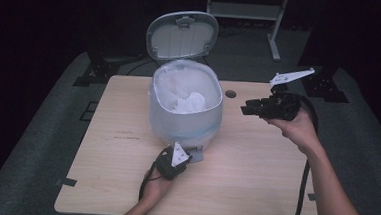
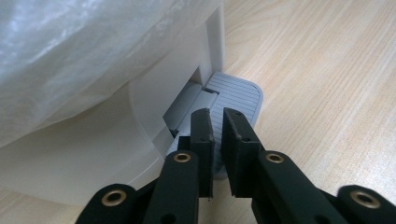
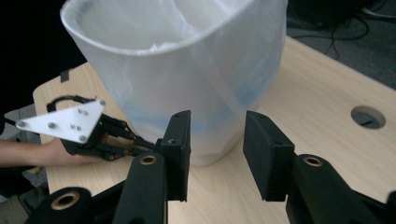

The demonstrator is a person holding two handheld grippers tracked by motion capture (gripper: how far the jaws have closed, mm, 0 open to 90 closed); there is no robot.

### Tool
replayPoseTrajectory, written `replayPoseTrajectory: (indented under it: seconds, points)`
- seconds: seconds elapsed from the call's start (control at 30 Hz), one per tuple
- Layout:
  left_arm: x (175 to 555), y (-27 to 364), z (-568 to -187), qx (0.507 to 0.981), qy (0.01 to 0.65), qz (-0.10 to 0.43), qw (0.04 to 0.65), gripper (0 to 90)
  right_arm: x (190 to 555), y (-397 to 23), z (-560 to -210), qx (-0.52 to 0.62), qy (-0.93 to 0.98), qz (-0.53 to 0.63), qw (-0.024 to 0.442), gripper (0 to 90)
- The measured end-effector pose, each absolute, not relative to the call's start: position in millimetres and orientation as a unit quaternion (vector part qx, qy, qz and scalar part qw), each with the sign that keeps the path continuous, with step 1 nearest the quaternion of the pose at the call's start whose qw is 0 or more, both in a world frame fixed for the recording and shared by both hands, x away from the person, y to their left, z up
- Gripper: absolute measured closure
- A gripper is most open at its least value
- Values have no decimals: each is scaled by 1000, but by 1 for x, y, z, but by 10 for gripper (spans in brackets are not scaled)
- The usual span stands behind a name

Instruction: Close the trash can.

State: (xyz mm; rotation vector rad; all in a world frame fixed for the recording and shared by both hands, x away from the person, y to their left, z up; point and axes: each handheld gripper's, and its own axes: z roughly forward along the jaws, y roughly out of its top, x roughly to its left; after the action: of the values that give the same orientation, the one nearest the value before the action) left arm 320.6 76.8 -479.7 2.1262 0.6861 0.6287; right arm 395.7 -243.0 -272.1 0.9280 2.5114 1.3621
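Pale wood grain covers the surface (image 1: 253,191), and in the middle of the high view stands a white pedal bin (image 1: 186,109) lined with a thin, cloudy plastic bag (image 1: 179,87). Its lid (image 1: 183,34) is tipped up and back, just above the centre of the frame.

At the lower centre of the high view, the left hand-held gripper (image 1: 185,157) sits low against the foot of the bin. In the left gripper view its jaws are nearly pressed together, a thin slit between them and nothing in it, and they rest on the ribbed grey pedal (image 2: 236,93) that juts from a slot at the bin's base, near the centre of that frame.

At the right of the high view, the right hand-held gripper (image 1: 246,108) is held above the surface, level with the bin's side and a little apart from it, pointing toward the bin. In the right gripper view its jaws are spread with nothing between them, and the bin's bag-covered wall shows beyond the gap. A round cable hole (image 1: 230,94) lies in the surface between bin and right gripper.
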Motion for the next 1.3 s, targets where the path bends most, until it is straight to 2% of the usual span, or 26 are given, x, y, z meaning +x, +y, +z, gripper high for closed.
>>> replayPoseTrajectory:
  seconds: [0.2,0.53,0.73,1.0,1.3]
  points:
    - [310,77,-472,830,259,255,422,781,393,-255,-295,322,830,452,62,599]
    - [301,80,-451,832,238,226,447,714,385,-270,-323,343,821,453,62,591]
    - [300,91,-444,833,238,216,450,686,381,-279,-333,351,817,453,62,585]
    - [297,104,-443,832,241,208,455,598,375,-289,-345,358,813,454,70,558]
    - [297,116,-440,831,247,203,455,554,368,-294,-356,357,815,451,71,550]
